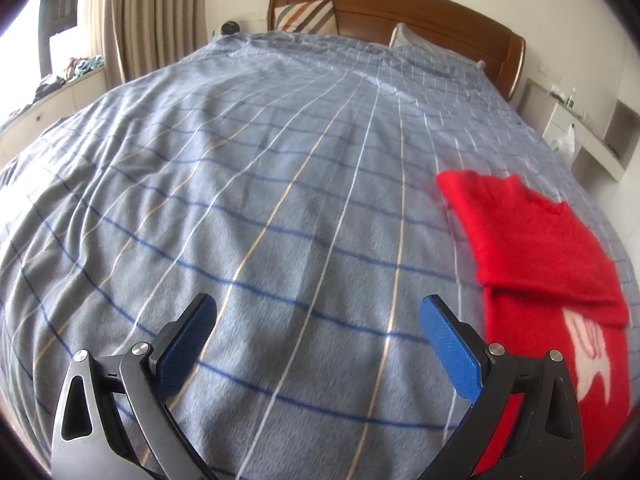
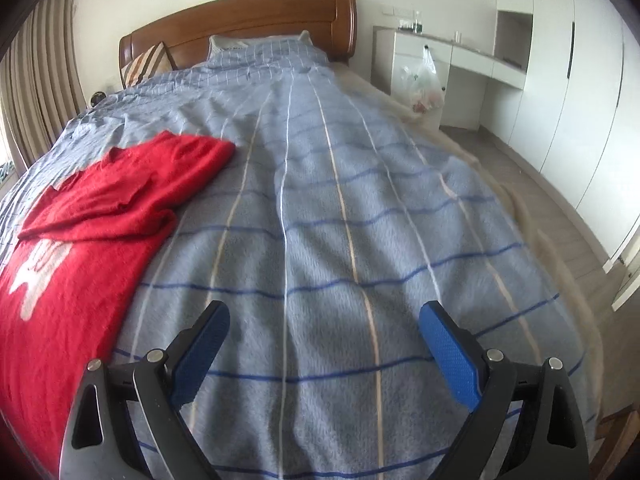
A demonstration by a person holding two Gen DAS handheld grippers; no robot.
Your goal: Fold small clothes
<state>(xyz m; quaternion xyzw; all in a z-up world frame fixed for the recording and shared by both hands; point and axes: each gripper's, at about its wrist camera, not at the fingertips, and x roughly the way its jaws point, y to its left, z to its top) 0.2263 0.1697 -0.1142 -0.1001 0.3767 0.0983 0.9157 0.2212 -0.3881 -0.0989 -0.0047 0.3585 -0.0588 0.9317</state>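
Observation:
A small red knit sweater with a white motif lies on the blue checked bedcover, its upper part folded over. In the left wrist view it lies to the right of my left gripper, which is open and empty above the cover. In the right wrist view the sweater lies to the left of my right gripper, also open and empty above the bedcover. Neither gripper touches the sweater.
A wooden headboard and pillows stand at the far end. Curtains and a cluttered window ledge are on the left. A white desk with a plastic bag, wardrobes and wood floor lie right of the bed.

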